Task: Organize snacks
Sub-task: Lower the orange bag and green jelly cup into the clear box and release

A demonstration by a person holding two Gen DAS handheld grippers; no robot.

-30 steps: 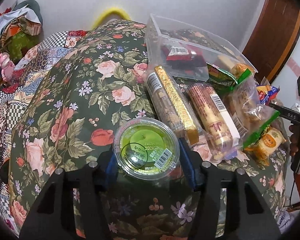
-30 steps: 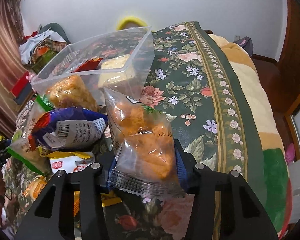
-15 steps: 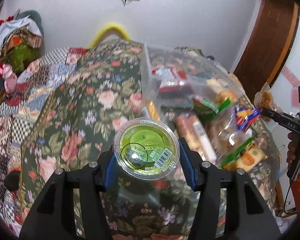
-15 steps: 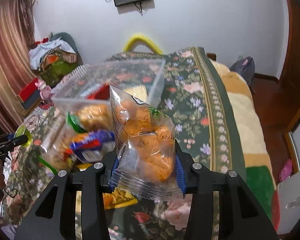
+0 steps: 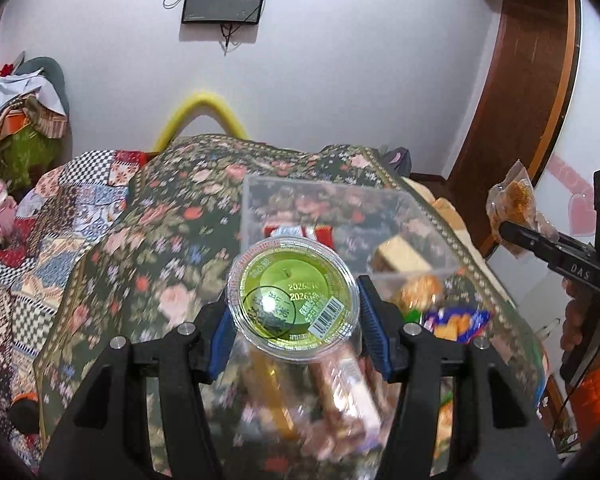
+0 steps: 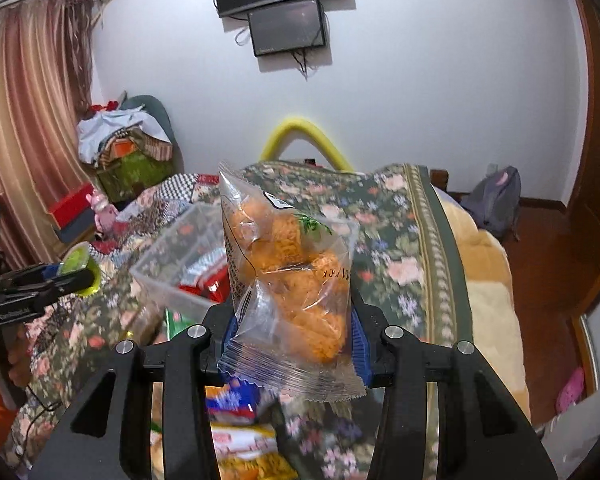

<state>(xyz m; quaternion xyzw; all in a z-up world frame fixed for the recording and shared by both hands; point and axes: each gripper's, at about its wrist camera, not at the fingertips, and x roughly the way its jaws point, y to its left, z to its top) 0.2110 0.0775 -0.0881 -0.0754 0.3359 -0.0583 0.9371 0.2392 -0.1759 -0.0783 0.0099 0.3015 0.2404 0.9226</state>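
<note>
Jaws of left gripper (image 5: 294, 316) clamped on green jelly cup (image 5: 293, 294), right gripper (image 6: 290, 330) on orange snack bag (image 6: 290, 276); both lifted off the bed (image 5: 148, 248), clear bin (image 5: 340, 216) at twelve o'clock, probably for dropping in

Left gripper (image 5: 294, 312) is clamped on a clear cup (image 5: 294, 294) with a green foil lid, barcode facing up — it's held above the floral blanket (image 5: 148, 248). Behind it sits a clear bin (image 5: 324, 204) with a few snacks inside, and blurry packets (image 5: 340, 380) lie under the cup. Off at the right edge the right gripper (image 5: 512, 234) pinches a bag (image 5: 514, 200) of orange snacks — a hand (image 5: 580, 320) and orange sleeve (image 5: 596, 388) below it.
</note>
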